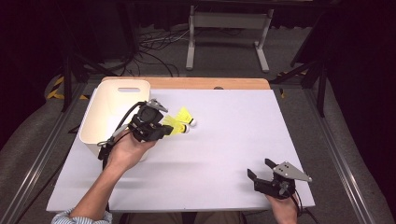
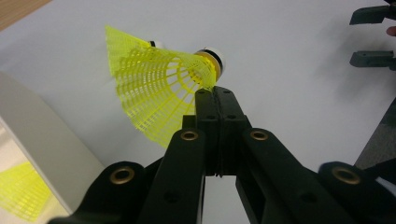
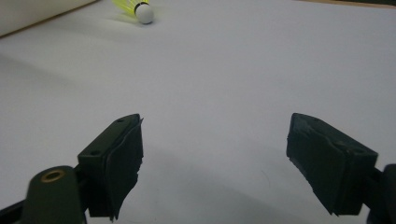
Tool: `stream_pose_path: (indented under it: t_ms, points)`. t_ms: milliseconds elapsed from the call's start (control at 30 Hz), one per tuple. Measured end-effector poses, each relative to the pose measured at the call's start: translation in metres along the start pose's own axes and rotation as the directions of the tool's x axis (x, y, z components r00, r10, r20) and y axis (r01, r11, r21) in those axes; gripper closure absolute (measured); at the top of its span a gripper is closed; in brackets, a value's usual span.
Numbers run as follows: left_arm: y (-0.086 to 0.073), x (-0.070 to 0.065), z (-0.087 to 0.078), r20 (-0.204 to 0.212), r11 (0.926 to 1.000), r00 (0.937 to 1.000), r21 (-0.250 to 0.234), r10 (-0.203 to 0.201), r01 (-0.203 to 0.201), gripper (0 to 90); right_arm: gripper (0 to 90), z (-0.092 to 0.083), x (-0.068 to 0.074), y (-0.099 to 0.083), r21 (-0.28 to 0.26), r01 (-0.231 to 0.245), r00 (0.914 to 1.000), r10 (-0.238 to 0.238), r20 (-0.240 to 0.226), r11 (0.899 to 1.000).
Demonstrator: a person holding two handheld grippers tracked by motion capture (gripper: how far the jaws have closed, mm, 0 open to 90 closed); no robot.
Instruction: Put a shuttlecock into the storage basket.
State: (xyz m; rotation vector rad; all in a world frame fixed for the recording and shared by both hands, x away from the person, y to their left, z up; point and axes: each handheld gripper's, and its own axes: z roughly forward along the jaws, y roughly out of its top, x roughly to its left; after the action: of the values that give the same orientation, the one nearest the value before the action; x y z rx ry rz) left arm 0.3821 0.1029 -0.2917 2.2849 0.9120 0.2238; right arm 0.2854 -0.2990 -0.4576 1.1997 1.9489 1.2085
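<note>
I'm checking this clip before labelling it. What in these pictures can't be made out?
- High view: where the left gripper pinches the held shuttlecock; the gripper body covers it.
- High view: inside of the white bin, hidden by its wall and the gripper.
- Left gripper view: the yellow thing in the bin, cut off by the edge.
- Right gripper view: the second shuttlecock, skirt cut off at the top.

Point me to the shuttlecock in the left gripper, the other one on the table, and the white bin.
held shuttlecock point(image 2: 154, 88): left gripper view, on its yellow skirt.
second shuttlecock point(image 1: 192, 122): high view, on its white cork tip.
white bin point(image 1: 126, 84): high view, on its far rim.
</note>
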Motion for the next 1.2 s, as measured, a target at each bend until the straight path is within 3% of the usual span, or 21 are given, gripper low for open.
stream_pose_path:
  t_ms: [467,1200]
  points:
    - [0.0,0.011,-0.017,-0.023,0.9993,0.9994,-0.028,-0.026,0.026,90.0,18.4,-0.002,-0.002,0.003,-0.032,-0.009,1.0,0.009,-0.002,0.999]
    - [-0.005,0.039,-0.04,-0.055,0.9926,0.9926,-0.061,-0.108,0.105,90.0,18.4,0.003,-0.005,0.005,-0.046,-0.009,1.0,0.009,-0.003,0.999]
